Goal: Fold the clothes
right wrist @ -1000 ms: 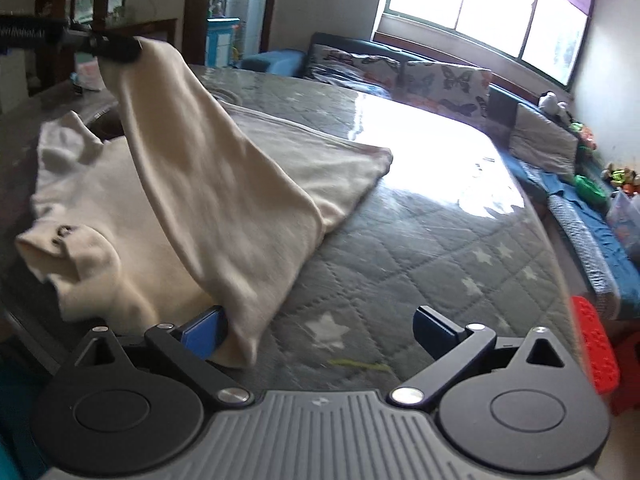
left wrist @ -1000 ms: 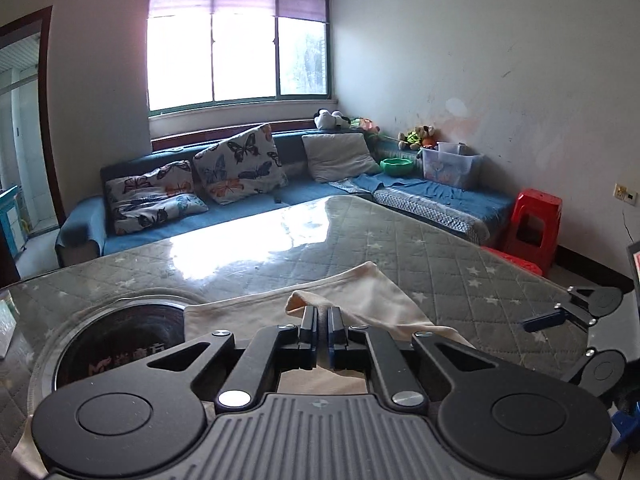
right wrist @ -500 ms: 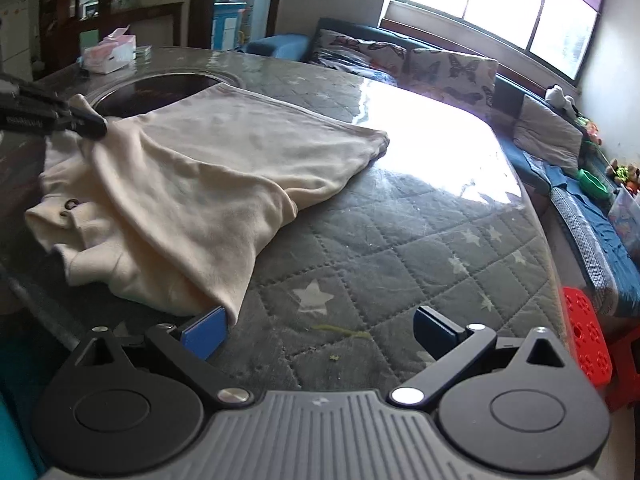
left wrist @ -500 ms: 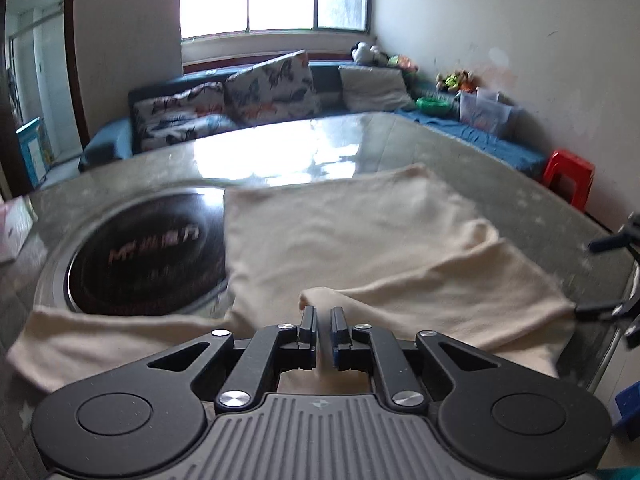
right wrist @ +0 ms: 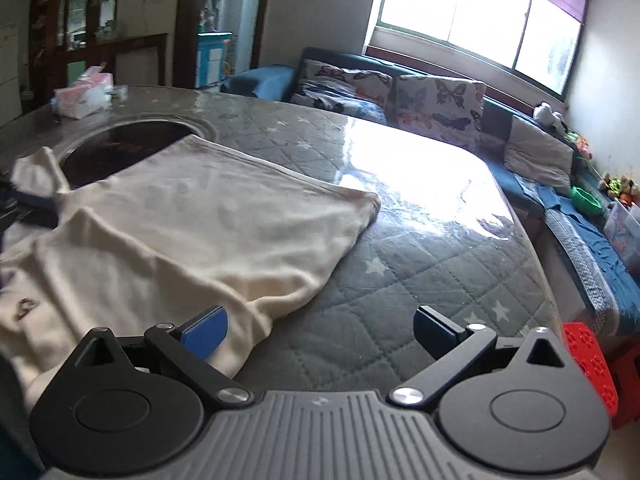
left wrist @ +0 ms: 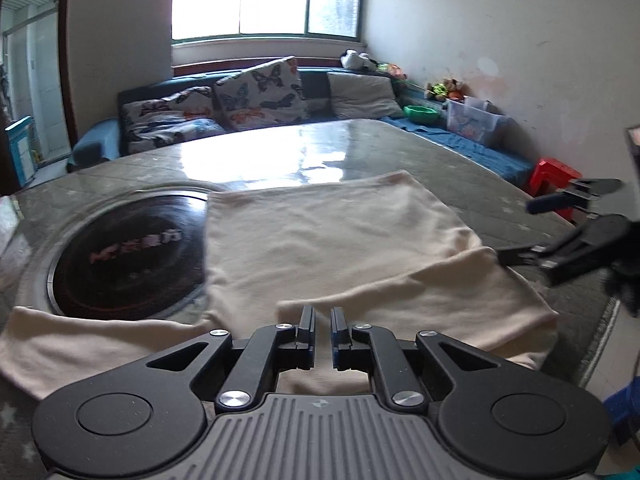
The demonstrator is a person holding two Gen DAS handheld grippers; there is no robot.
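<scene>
A cream garment [left wrist: 328, 236] lies spread on the quilted table, one sleeve folded across its near part. My left gripper [left wrist: 322, 322] sits low over the garment's near edge, its jaws a small gap apart with no cloth between them. My right gripper [right wrist: 318, 326] is open wide and empty, its left finger beside the garment's [right wrist: 208, 236] corner. It also shows at the right of the left wrist view [left wrist: 560, 224], by the folded sleeve's end. The left gripper [right wrist: 28, 200] shows dimly at the left edge of the right wrist view, cloth bunched over it.
A round black inset [left wrist: 128, 252] sits in the table, partly under the garment. A tissue pack [right wrist: 82, 94] lies at the far corner. A sofa with butterfly cushions [left wrist: 256, 92] runs behind the table [right wrist: 420, 240]. A red stool [right wrist: 592, 364] stands at the right.
The left gripper laid the lifted sleeve down across the garment and its jaws have parted slightly. The right gripper stayed open and shifted closer to the garment's corner.
</scene>
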